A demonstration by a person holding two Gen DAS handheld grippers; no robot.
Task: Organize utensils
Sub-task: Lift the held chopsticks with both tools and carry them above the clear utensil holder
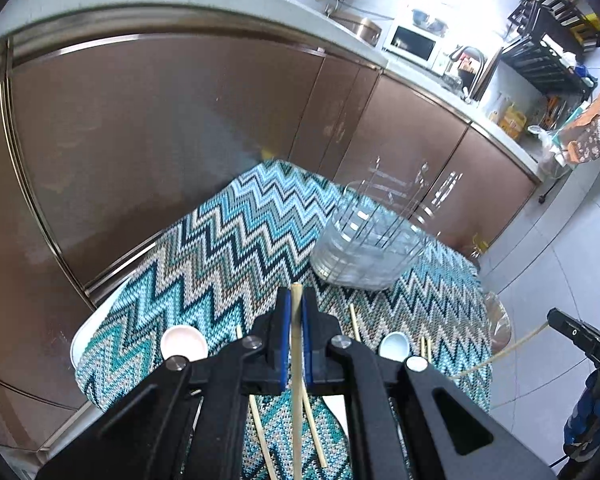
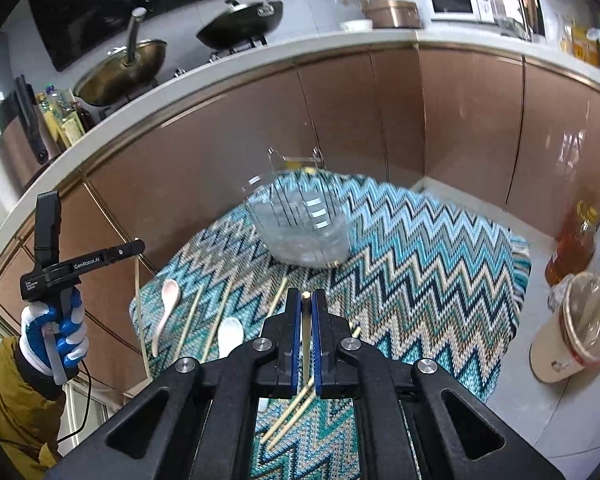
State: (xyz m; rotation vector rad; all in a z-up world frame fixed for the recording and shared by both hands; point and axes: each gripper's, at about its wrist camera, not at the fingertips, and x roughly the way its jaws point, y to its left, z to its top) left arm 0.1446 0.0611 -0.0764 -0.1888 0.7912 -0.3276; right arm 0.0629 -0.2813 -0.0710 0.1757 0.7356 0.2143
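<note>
- Left gripper (image 1: pixel 296 312): blue-padded jaws closed down to a narrow slot, clamped on one pale wooden chopstick (image 1: pixel 297 344) that runs along the fingers and pokes just past the tips.
- Right gripper (image 2: pixel 307 312): jaws likewise nearly together, pinching a second chopstick (image 2: pixel 307 332), seen almost end-on between the pads.
- Both grippers held above a small table under a blue-teal zigzag cloth (image 1: pixel 204 248).
- Clear glass holder (image 1: pixel 364 248) with thin wire dividers stands on the far part of the cloth, ahead of both grippers, apart from the tips.
- Loose on the cloth: white ceramic spoon (image 1: pixel 184 342) left of the left gripper, a second pale spoon (image 1: pixel 395 346) to its right, several chopsticks (image 1: pixel 314 432) lying flat beneath and beside the fingers.
- Right wrist view: person's gloved left hand (image 2: pixel 56 328), blue and white, gripping the other tool's handle at far left.
- Brown cabinet fronts (image 2: pixel 380 120) behind the table; bin with plastic liner (image 2: pixel 576 328) on the floor, right.
</note>
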